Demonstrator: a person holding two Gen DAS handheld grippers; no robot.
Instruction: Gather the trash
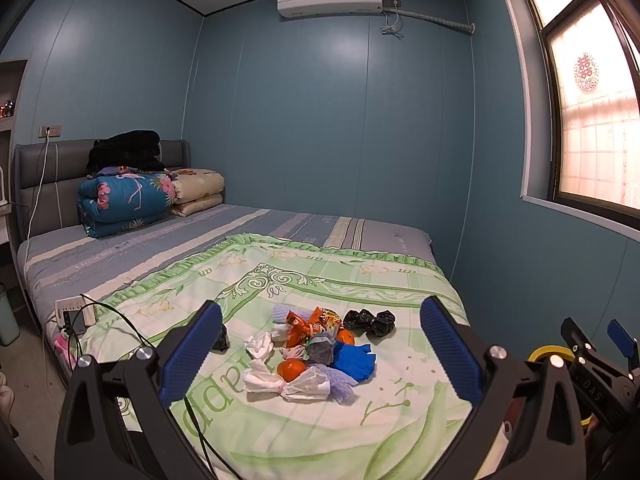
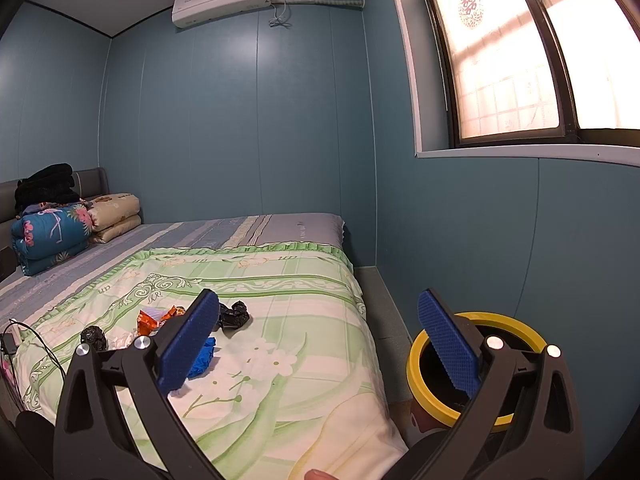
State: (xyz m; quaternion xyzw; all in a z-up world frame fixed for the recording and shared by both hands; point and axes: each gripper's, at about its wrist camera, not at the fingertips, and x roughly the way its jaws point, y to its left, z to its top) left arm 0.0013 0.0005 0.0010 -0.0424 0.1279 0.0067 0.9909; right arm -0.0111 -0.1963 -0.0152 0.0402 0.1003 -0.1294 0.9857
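- Progress: collection not yet begun, by the look of it; every scrap visible lies on the bed and neither claw carries anything. All picking and dropping is left.
- Trash pile [image 1: 316,354]: one loose heap at lower centre of the left wrist view, resting on the green floral bedspread [image 1: 360,276].
- Contents: white crumpled tissues [image 1: 260,344]; orange snack wrapper [image 1: 310,326]; two small orange fruits, one at [image 1: 291,370]; blue crumpled scrap [image 1: 354,360]; black plastic bag wads [image 1: 370,322]; pale purple foam netting [image 1: 340,384]; another black wad [image 2: 94,337] set apart at the left.
- Condition: light, crushed, mostly soft; pieces touch and overlap, so single items would need careful separation.
- Bin [image 2: 476,364]: yellow rim, dark inside, on the floor just beside the bed at lower right of the right wrist view; contents cannot be seen.
- Left claw [image 1: 320,354]: jaws spread wide, empty, framing the pile without touching it.
- Right claw [image 2: 318,346]: jaws spread wide, empty, between pile and bin.
- Fixtures, not trash: folded quilts [image 1: 128,204] at the headboard, middle left; power strip [image 1: 74,310] with cables at the bed's left edge.
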